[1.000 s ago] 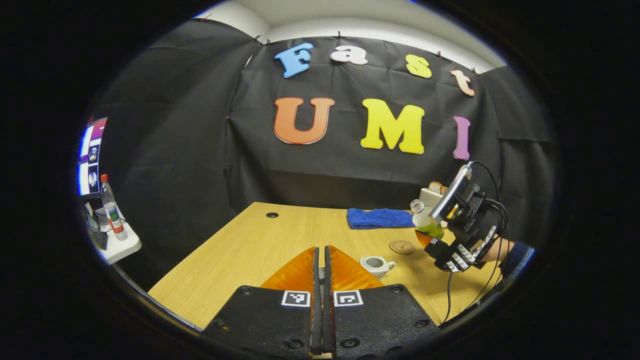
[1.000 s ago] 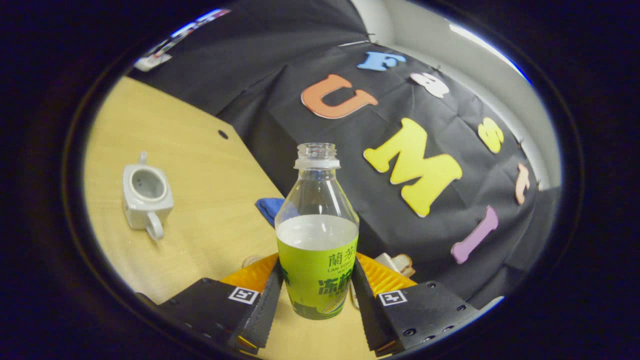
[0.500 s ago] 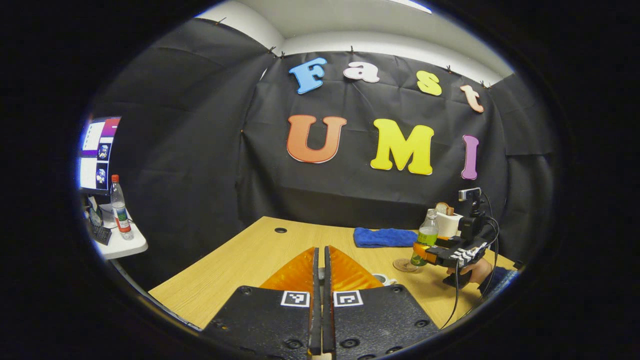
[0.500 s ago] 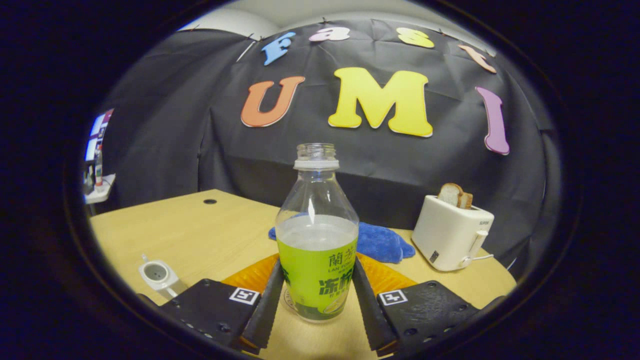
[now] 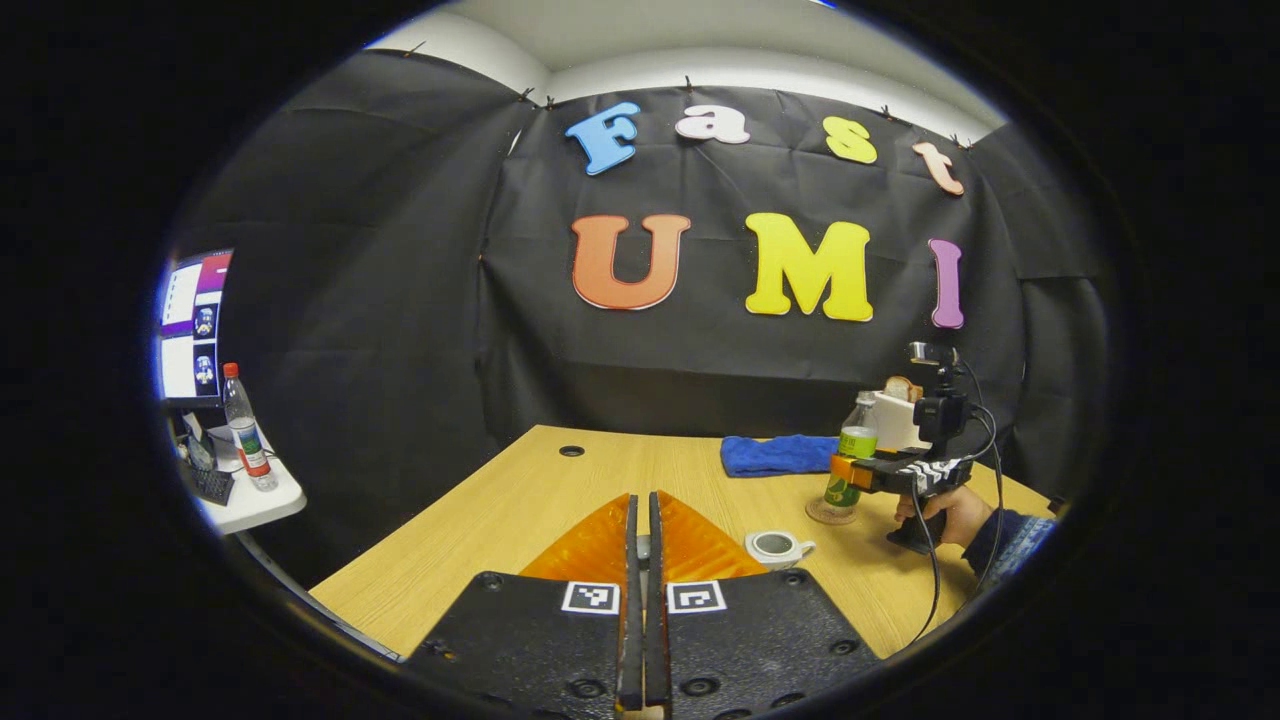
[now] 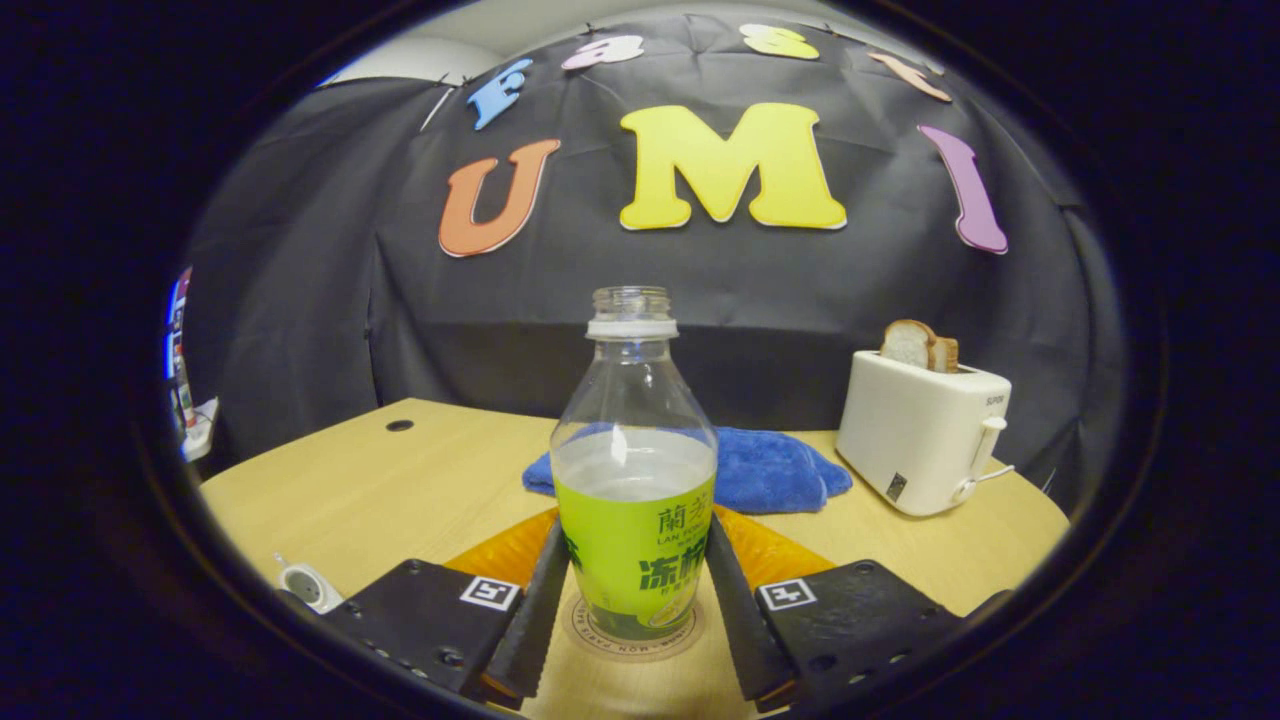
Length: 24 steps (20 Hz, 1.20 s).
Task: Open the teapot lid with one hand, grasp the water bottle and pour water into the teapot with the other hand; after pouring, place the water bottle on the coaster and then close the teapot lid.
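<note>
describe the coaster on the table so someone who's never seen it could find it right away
On the wooden table, in front of the blue cloth and left of the white toaster, the coaster is the flat round disc directly under the green-labelled water bottle.

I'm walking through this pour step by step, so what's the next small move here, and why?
Probably open the right gripper and back off. The water bottle stands upright on the coaster with both fingers pressing its sides, so it looks placed. The teapot is open on top, so the lid comes next.
</note>
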Each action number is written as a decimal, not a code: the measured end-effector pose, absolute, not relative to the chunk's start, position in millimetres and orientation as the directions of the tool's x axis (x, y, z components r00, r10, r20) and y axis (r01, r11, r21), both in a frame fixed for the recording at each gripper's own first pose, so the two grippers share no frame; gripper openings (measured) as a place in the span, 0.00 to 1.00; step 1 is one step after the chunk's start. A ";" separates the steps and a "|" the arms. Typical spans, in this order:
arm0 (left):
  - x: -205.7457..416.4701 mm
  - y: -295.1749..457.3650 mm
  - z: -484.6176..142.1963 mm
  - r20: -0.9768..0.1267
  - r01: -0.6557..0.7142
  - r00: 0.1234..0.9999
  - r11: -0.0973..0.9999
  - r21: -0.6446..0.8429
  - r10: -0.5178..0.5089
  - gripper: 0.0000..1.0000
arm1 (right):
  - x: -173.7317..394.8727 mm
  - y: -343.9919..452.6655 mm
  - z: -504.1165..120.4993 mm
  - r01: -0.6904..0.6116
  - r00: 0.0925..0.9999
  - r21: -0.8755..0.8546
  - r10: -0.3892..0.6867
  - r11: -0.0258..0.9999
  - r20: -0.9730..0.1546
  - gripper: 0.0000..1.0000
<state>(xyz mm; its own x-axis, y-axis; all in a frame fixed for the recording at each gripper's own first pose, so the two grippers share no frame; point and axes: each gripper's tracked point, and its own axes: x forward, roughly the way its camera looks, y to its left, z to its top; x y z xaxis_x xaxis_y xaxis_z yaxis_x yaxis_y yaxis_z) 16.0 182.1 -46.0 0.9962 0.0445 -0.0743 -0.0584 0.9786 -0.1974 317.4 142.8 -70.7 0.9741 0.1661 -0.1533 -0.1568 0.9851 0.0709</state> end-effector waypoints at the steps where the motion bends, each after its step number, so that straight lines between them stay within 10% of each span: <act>1: 17.0 182.1 -46.5 -0.076 -0.058 0.996 0.979 -0.197 0.044 0.04 | 318.9 143.3 -74.3 -0.159 0.973 0.084 0.170 0.984 -0.157 0.72; 6: 17.5 180.0 -48.8 -0.088 -0.054 0.995 0.982 -0.182 0.038 0.04 | 315.1 145.8 -75.9 -0.175 0.970 0.084 0.186 0.981 -0.157 0.75; 10: 17.9 175.1 -48.1 -0.088 -0.047 0.996 0.985 -0.168 0.032 0.04 | 297.1 135.5 -73.2 -0.174 0.969 0.101 0.189 0.980 -0.158 0.97; 24: 58.0 96.7 -61.3 -0.037 0.147 0.987 0.967 -0.208 -0.158 0.04 | 165.1 46.6 -56.1 -0.074 0.996 0.103 0.079 0.992 -0.050 0.96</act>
